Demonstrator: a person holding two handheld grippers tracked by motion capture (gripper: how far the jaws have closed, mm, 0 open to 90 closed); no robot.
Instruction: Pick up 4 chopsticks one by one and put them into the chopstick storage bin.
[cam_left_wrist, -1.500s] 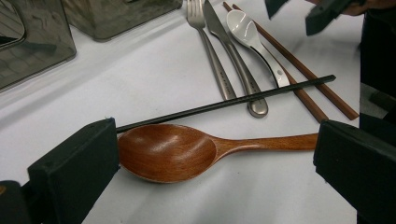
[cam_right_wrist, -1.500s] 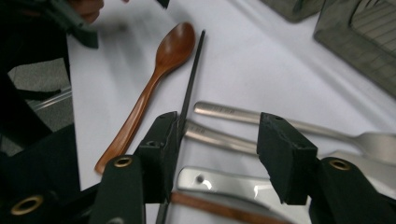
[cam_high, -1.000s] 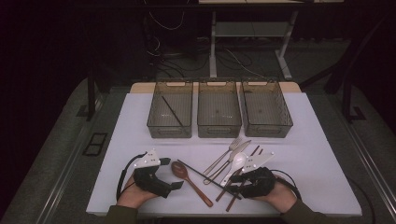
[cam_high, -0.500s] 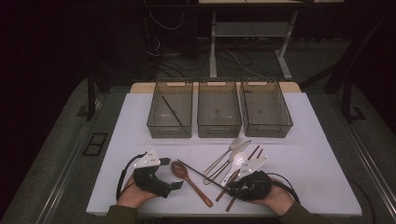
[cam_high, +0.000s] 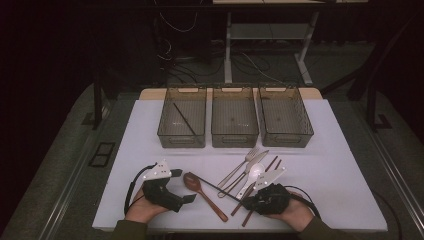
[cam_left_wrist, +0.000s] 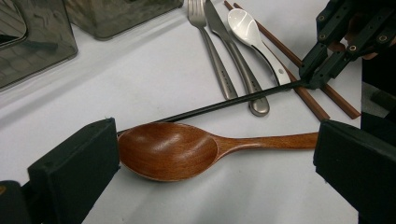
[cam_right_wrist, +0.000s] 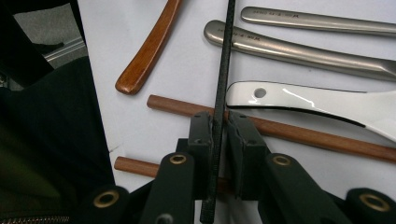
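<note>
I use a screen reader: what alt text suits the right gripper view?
The right gripper has its fingers closed on a thin black chopstick, above brown chopsticks, a white spoon and a wooden spoon handle.

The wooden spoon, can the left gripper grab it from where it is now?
Probably yes. The left gripper is open with the wooden spoon lying between its jaws. The black chopstick lies just behind the bowl, so it might get nudged.

I worked in what looked like a lab: a white surface (cam_high: 340, 165) stood in a dark room, loose cables (cam_high: 185, 65) trailed behind it, beside a metal desk frame (cam_high: 300, 55).
</note>
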